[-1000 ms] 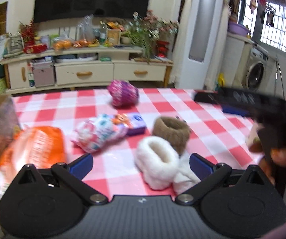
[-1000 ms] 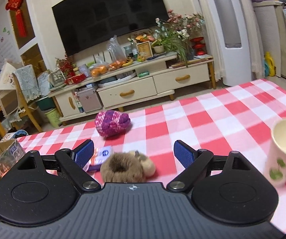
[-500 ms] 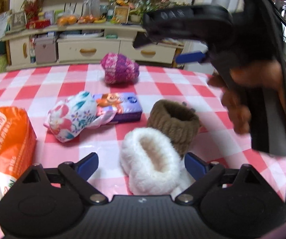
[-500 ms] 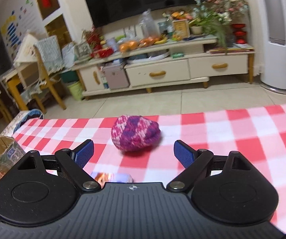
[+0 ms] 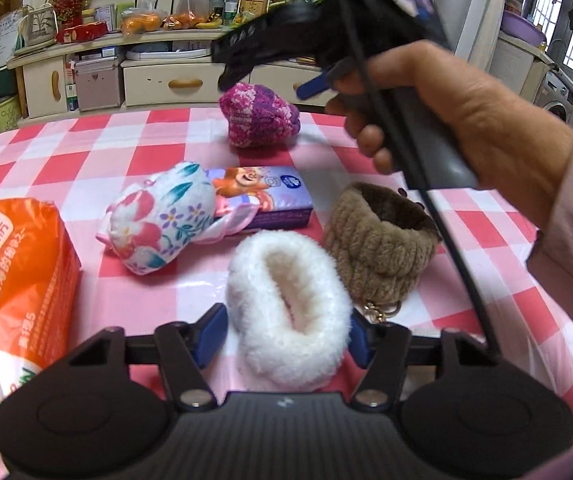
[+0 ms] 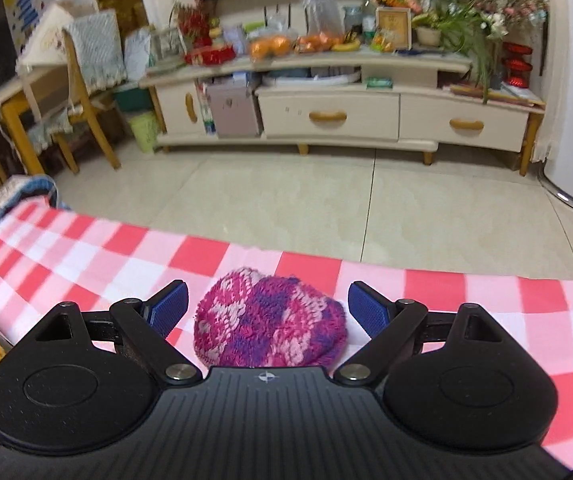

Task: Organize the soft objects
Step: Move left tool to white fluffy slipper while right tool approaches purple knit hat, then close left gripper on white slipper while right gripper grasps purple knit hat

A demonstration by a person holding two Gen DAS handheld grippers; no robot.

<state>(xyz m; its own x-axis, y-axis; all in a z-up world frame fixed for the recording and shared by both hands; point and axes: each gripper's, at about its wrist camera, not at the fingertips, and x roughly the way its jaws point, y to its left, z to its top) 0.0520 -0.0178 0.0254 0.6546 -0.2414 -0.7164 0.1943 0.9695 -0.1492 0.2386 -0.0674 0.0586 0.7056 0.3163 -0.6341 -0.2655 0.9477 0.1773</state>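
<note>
A fluffy white ring (image 5: 290, 312) lies on the red checked tablecloth between the open blue fingers of my left gripper (image 5: 286, 334). Behind it stand a brown furry ring (image 5: 382, 248), a floral pouch (image 5: 162, 220) and a purple tissue pack (image 5: 274, 200). A pink-purple knitted ball (image 5: 260, 118) sits near the far table edge. My right gripper (image 6: 268, 314) is open, its fingers on either side of that ball (image 6: 270, 330). It also shows in the left wrist view (image 5: 282, 56), above the ball.
An orange and white bag (image 5: 10, 280) lies at the left. The far table edge (image 6: 326, 256) is just beyond the ball, with tiled floor and a TV cabinet (image 6: 326, 116) behind. My right hand and its cable (image 5: 446, 216) hang over the brown ring.
My right gripper has moved forward and down until the knitted ball lies between its fingers. My left gripper has advanced so the white ring lies between its fingers.
</note>
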